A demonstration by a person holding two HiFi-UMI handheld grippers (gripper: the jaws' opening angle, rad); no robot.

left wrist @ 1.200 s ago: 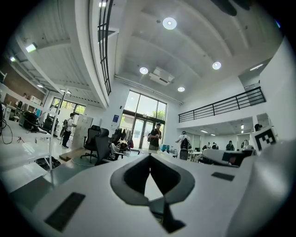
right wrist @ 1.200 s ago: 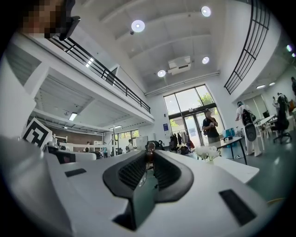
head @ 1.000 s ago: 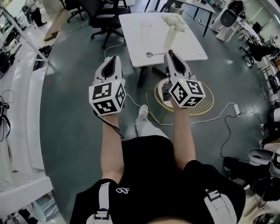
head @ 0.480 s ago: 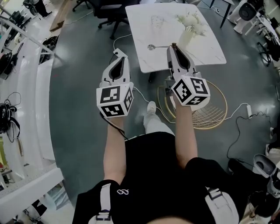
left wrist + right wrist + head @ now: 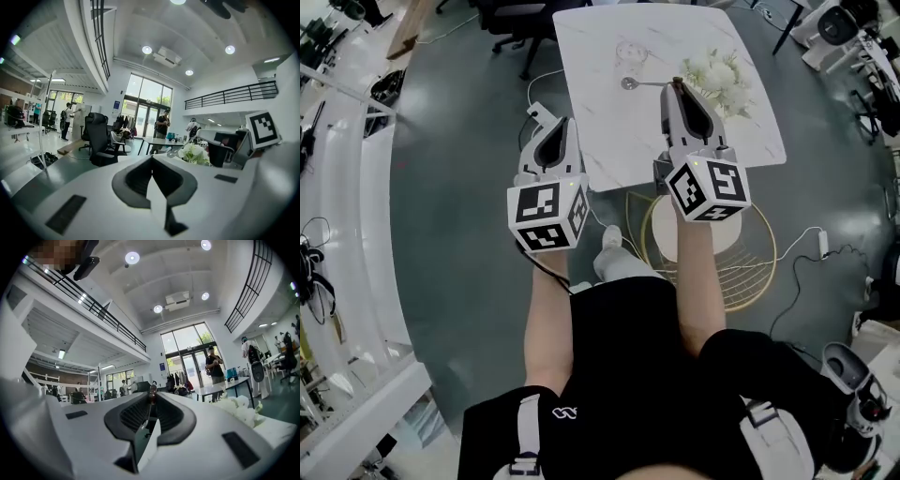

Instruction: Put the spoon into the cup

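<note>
In the right tool [image 5: 677, 84] — spoon [image 5: 630, 83], jutting leftward.

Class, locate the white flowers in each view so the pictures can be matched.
Head view: white flowers near the top, right of centre, on the white table.
Left gripper view: right of centre, mid-height.
Right gripper view: lower right.
Shared landmark: the tall glass doors behind, in both gripper views only.

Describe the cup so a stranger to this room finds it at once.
Find the white marbled table on the grey floor. On its far half, left of the white flowers, stands the cup. It alone is clear glass, just beyond the bowl of the spoon that the right claw holds.
</note>
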